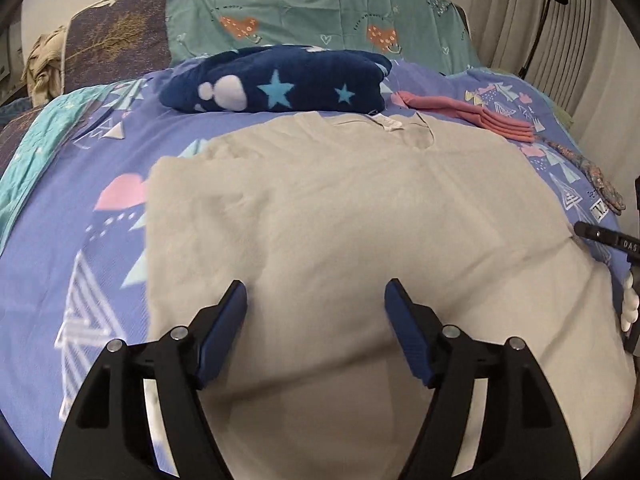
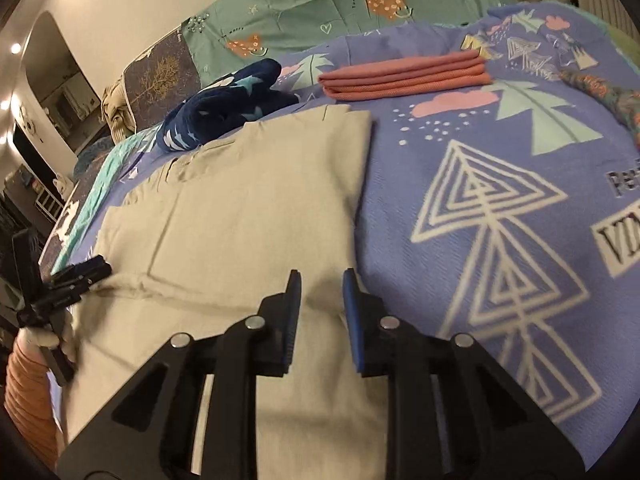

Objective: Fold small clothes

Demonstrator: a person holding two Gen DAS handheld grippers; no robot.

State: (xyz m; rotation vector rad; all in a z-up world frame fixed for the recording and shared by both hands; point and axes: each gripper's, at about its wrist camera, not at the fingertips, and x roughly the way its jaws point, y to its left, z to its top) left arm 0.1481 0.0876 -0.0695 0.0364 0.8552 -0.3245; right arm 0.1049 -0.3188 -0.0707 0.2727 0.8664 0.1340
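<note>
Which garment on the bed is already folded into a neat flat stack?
The pink garment, lying in even layers beyond the beige shirt. The shirt is spread out, and the navy star-print fleece is only bundled.

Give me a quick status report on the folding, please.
Left gripper open above beige shirt. Right gripper open, nothing pinched. Shirt flat, partly folded. Nothing in the way.

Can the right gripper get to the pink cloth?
Probably yes. The right gripper hangs open over the beige shirt, and only bare blanket lies between it and the folded pink cloth.
</note>
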